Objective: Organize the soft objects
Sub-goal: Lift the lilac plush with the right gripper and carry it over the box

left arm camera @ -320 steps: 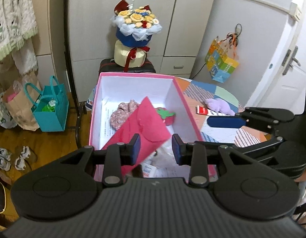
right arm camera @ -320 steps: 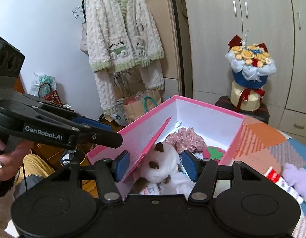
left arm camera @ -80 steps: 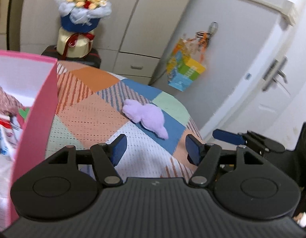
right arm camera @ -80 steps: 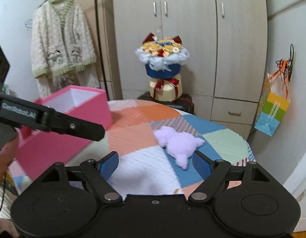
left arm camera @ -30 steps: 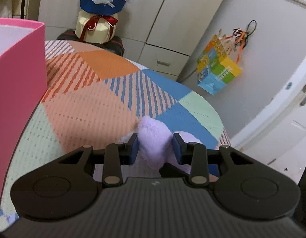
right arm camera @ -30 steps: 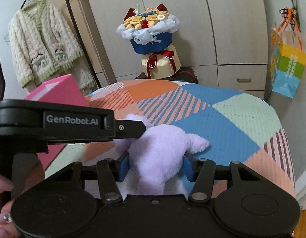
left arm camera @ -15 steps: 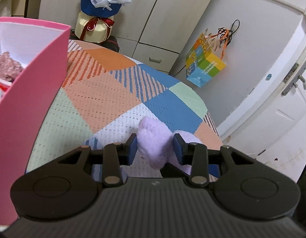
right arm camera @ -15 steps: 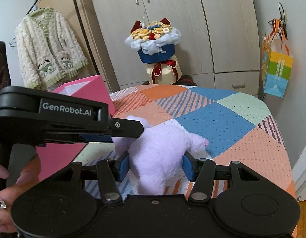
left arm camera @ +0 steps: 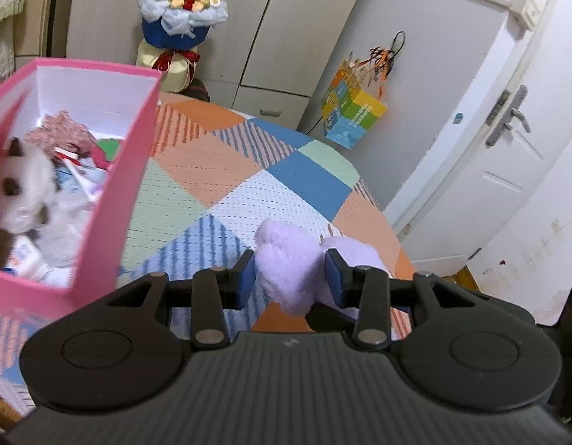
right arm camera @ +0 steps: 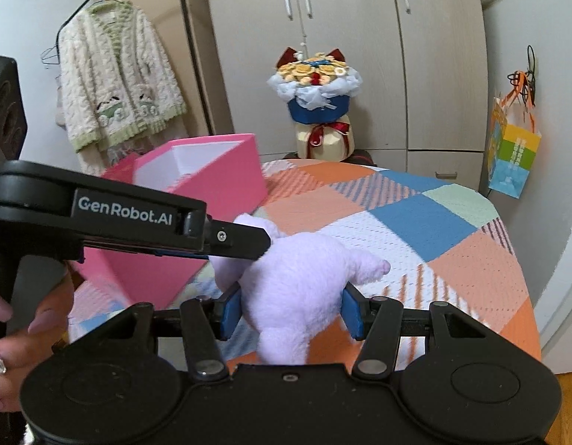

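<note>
Lilac plush toy (right arm camera: 297, 274). Pink box (left arm camera: 111, 200), white inside. Patchwork tabletop (right arm camera: 416, 222): orange, blue, mint, white, striped and dotted. Black gripper (right arm camera: 289, 309), blue pads (right arm camera: 232, 313). Cream cardigan (right arm camera: 115, 89), green trim.

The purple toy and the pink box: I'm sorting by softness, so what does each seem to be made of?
The purple toy looks like stuffed plush: a fuzzy, matte pile that bulges between the right gripper pads. The pink box looks like stiff cardboard, probably paper-covered: thin straight walls, sharp corners, smooth pink outside and plain white inside. Neither material can be confirmed by look alone.
</note>
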A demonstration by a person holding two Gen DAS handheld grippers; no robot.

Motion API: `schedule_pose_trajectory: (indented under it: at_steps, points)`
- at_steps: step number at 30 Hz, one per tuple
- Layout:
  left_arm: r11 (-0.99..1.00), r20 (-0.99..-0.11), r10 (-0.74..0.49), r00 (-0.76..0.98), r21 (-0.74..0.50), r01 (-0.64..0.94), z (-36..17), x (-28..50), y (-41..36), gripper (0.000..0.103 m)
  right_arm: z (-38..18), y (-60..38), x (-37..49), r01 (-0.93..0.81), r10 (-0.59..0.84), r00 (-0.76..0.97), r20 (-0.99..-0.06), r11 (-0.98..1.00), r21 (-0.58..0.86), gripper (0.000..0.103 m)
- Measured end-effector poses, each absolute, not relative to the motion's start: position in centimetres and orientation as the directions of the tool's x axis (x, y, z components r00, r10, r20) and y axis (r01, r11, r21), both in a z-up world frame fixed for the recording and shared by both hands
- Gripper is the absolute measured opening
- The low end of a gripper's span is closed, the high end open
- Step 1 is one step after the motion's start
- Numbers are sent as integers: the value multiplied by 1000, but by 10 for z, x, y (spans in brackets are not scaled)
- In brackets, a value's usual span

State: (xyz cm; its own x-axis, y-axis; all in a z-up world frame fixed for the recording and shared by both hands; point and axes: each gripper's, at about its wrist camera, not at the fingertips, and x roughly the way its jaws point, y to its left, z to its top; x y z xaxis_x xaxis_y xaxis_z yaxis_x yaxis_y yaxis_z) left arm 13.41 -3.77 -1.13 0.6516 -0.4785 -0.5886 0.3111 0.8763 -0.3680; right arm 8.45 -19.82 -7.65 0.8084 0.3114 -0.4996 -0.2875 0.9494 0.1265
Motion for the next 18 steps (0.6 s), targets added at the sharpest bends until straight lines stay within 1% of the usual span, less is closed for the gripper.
schedule_pose_trajectory:
  at_steps: [4,9,12,18]
  points:
    - [863,-563,-502,657,-383,331,6,113,-9,38,-61,-181,65,-305,333,805,-491,942,140,59]
    - [858,-526,-507,683,-378,347,27,96,26,39,-38,-153,47,-347,357,803,-477,931,112,59]
    - [855,-499,-510,701,-383,350,40,95,45,40,-23,-136,46,-374,384,798,-465,920,117,60]
    - [863,-457,-485,746,-386,325,59,110,81,40,0,-102,62,-418,404,812,-421,906,64,60]
